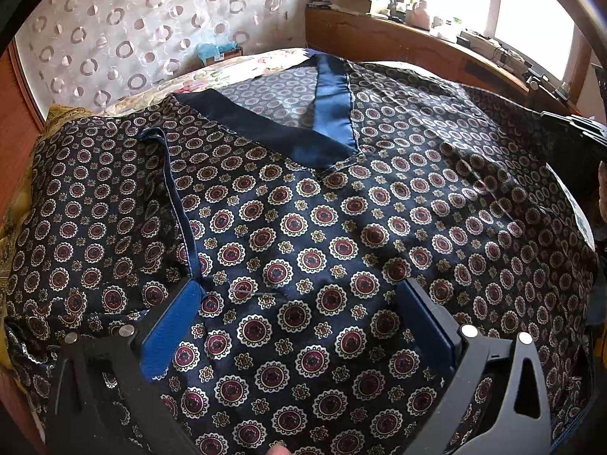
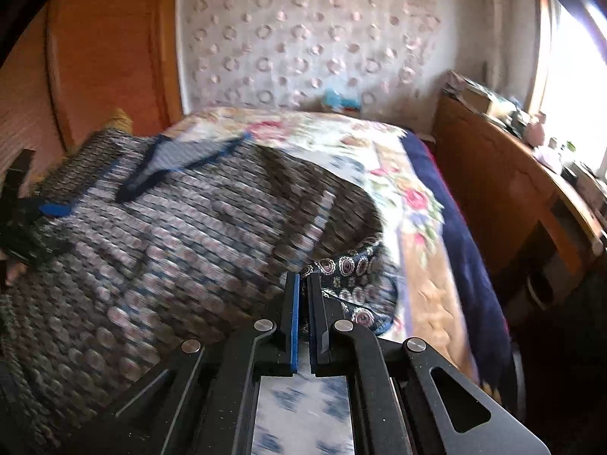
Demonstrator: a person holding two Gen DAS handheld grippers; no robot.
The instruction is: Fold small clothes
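The shirt (image 1: 326, 227) is dark, with red and white round flowers all over it, and it lies spread flat across the bed (image 2: 379, 159), front side up. It covers most of what the left camera sees. The flowery bedcover shows past its far edge, and a wooden desk (image 2: 493, 174) stands by the window.

At the top of the shirt is a blue V-shaped neck band (image 1: 330, 113). A thin blue edge runs down the side where the sleeve hole is, and it ends just beside one blue pad of the left gripper (image 1: 303, 326).

The left gripper has its two fingers spread wide over the cloth — nothing is between them being squeezed. It hangs over the lower part of the shirt.

The right gripper (image 2: 302, 295) has its fingers pressed together, and a bit of the shirt's side edge is pinched between the pads. The picture there is blurry, so I cannot tell how much cloth it has.

The step looks like folding one side over toward the middle. To do it well, keep the pinch tight, lift the edge just high enough to clear the rest, and carry it straight across — not crooked. The open left gripper could hold the middle down so the shirt does not slide.
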